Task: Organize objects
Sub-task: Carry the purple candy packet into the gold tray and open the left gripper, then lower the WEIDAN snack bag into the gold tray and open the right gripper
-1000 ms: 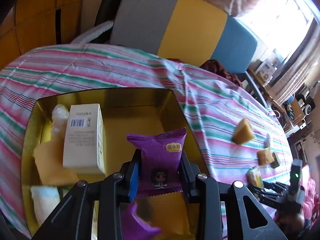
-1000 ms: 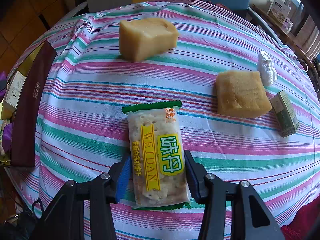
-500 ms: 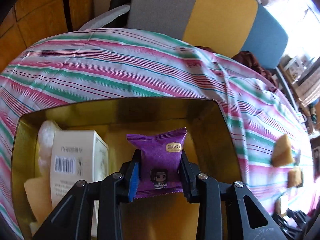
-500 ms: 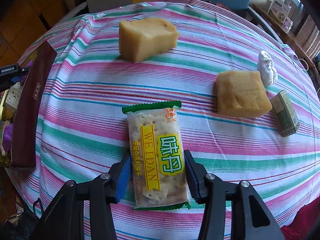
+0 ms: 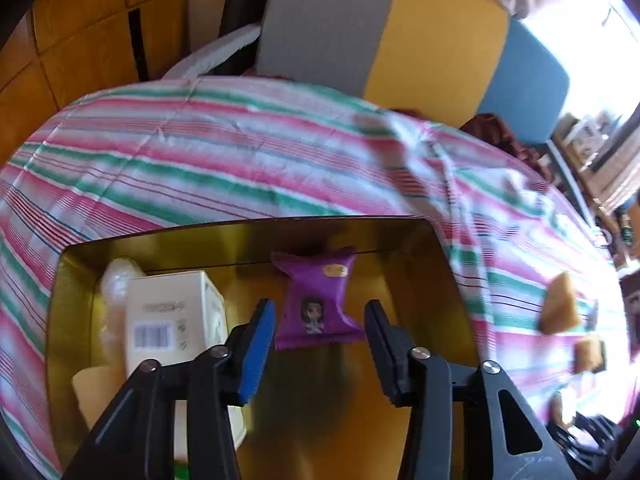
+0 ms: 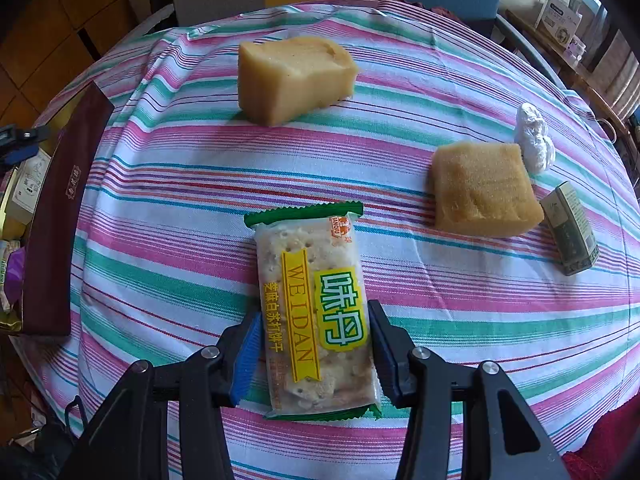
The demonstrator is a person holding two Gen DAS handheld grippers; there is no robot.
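Striped tablecloth (image 6: 400,152) in pink, green, white covers table. Behind it, cushion (image 5: 400,36) with grey, yellow, blue panels. Orange-brown tiled floor (image 5: 80,40) at left. Boxes on shelf (image 6: 560,20), bright window (image 5: 592,12) beyond.

Purple snack packet (image 5: 318,304) lies inside the gold tin (image 5: 424,280), near its far wall, cartoon face up, beside a white barcoded box (image 5: 168,312). Out on the striped cloth, the green-edged cracker packet (image 6: 316,312) lies lengthwise, 2 yellow sponge blocks (image 6: 292,76) (image 6: 482,188) beyond it, a small green carton (image 6: 572,228) at the right.
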